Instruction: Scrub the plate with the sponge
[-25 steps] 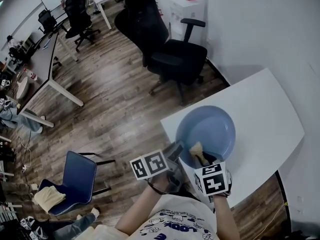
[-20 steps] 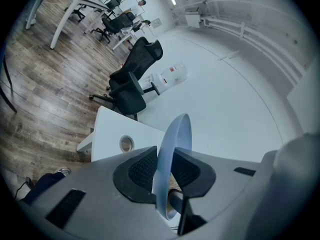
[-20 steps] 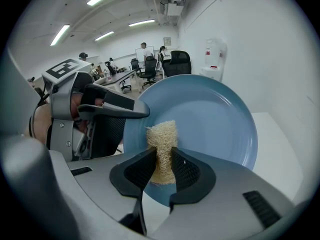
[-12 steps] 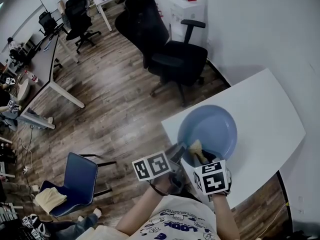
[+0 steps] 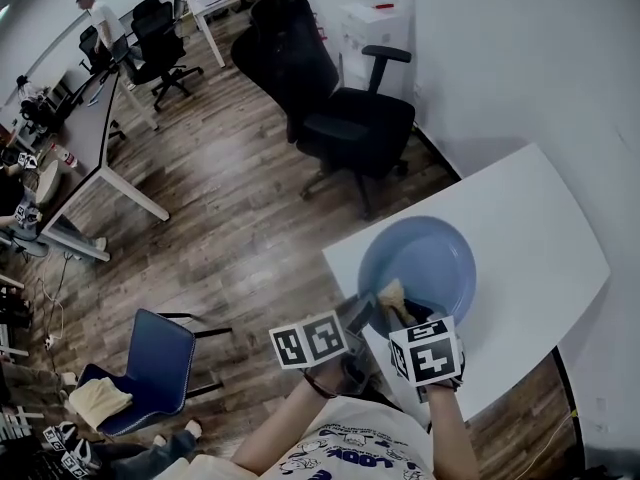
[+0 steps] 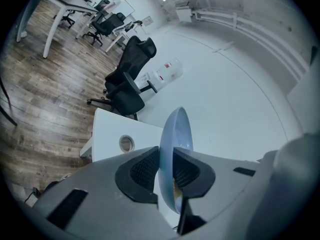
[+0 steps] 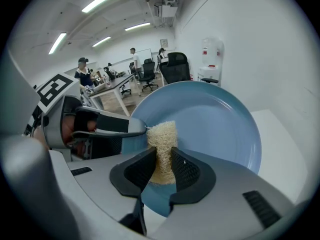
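A light blue plate [image 5: 430, 260] is held tilted above the near left corner of the white table [image 5: 530, 218]. My left gripper [image 5: 362, 313] is shut on the plate's near rim [image 6: 176, 134]. Its jaws have just been closing, with the rim between the pads. My right gripper [image 5: 408, 318] is shut on a tan, coarse sponge [image 5: 392, 295]. In the right gripper view the sponge [image 7: 162, 139] stands upright between the pads and its top lies against the plate's inner face [image 7: 215, 124], next to the left gripper's fingertips [image 7: 127, 128].
A black office chair [image 5: 340, 98] stands just beyond the table, and a white water dispenser [image 5: 378, 13] stands against the wall behind it. A blue chair [image 5: 150, 363] holding a cloth is at lower left. A round cable port [image 6: 127, 143] sits in the tabletop.
The plate, the sponge and both grippers have hardly shifted. A person at the far desks has walked to the left.
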Available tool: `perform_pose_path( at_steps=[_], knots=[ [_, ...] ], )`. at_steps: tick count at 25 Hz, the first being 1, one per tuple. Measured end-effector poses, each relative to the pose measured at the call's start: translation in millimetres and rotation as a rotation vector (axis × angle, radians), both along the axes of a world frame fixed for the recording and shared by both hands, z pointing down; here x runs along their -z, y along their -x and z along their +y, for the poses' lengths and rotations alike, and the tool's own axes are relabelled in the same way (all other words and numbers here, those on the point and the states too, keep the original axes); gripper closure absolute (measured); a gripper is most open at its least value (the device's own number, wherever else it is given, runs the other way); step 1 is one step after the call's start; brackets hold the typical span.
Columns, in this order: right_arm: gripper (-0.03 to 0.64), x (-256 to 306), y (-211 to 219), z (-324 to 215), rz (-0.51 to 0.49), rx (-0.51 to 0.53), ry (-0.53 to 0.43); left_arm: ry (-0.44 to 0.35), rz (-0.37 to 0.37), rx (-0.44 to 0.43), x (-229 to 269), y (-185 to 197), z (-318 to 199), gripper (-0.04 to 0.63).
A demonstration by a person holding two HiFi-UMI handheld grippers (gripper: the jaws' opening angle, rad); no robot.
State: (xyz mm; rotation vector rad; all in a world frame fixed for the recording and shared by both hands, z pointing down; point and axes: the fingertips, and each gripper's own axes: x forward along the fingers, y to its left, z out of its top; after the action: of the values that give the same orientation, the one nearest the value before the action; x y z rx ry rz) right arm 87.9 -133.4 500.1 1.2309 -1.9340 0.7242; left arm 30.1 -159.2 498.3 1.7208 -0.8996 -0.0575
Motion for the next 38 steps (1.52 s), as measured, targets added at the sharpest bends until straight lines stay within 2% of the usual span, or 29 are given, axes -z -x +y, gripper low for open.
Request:
perform_pose_path(
  at_steps=[5,13,22,29,38],
  knots=[
    [0.517,-2.7,2.7,-3.3,-0.018,0.015,0.011,-0.010,-0.017,-0.010,-2.5,-0.3,0.8,0.531],
    [0.517,4.1,-4.5,-14.2,-0.140,-0.033,0.032,-0.022,-0.021,-0.021,-3.0,0.5,2.1,0.532],
    [0.517,3.9,-6.6,-18.6,-0.042,0.049,0.027,-0.029,-0.045,-0.065,-5.3,-12.3,8.6,0.535],
    [0.517,9.4,1.0,-28.4,-0.027,0.099,0.017,-0.039,-0.069,-0.099,-2.7,-15.3,8.1,0.535],
    [0.517,20.0,-12.4,-50.7,-0.064,0.026,-0.026,-0.052,-0.078,-0.135,-2.6,-19.5,13.2,0.535]
  ],
)
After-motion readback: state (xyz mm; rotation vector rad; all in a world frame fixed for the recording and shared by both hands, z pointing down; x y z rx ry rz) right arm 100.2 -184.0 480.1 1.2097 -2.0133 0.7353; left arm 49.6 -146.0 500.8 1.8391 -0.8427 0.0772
